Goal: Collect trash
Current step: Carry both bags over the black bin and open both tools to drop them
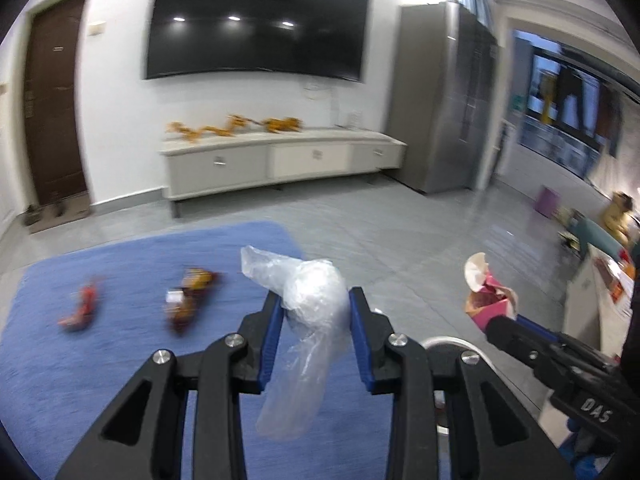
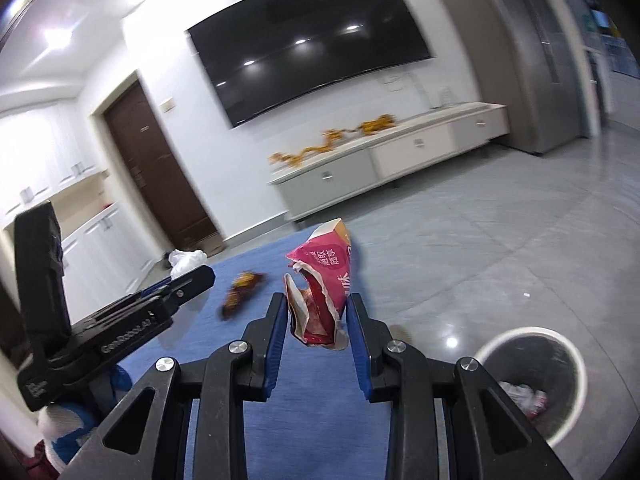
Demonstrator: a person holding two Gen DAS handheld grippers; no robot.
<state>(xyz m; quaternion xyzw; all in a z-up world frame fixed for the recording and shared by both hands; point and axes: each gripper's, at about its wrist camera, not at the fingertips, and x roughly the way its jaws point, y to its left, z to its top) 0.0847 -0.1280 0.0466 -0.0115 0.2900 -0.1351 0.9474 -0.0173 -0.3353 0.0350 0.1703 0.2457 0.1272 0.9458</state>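
The left gripper (image 1: 316,304) is clamped on a crumpled clear plastic bag (image 1: 308,312), blue pads pressing its bunched middle. The bag's long axis runs from upper left to lower centre of the left wrist view: one loose end sticks up past the fingertips, the other tail hangs down between the fingers. Gripping the bunched waist probably keeps the limp film from slipping.

The right gripper (image 2: 318,312) is closed on a torn pink wrapper (image 2: 320,284), held at its lower, ragged end. The wrapper stands nearly upright in the centre of the right wrist view, long axis vertical, its intact end pointing up and slightly right. Its printed characters appear inverted.

Both pieces are held clear of the blue rug (image 1: 100,360), so both appear to be in carry toward disposal. The white-rimmed bin (image 2: 532,384) sits at the lower right of the right wrist view, on grey tile just off the rug, with some crumpled trash already inside.

Still on the rug, at centre left of the left wrist view: a brown-orange snack wrapper (image 1: 190,296) and a red wrapper (image 1: 82,306), both blurred, well apart from either gripper.
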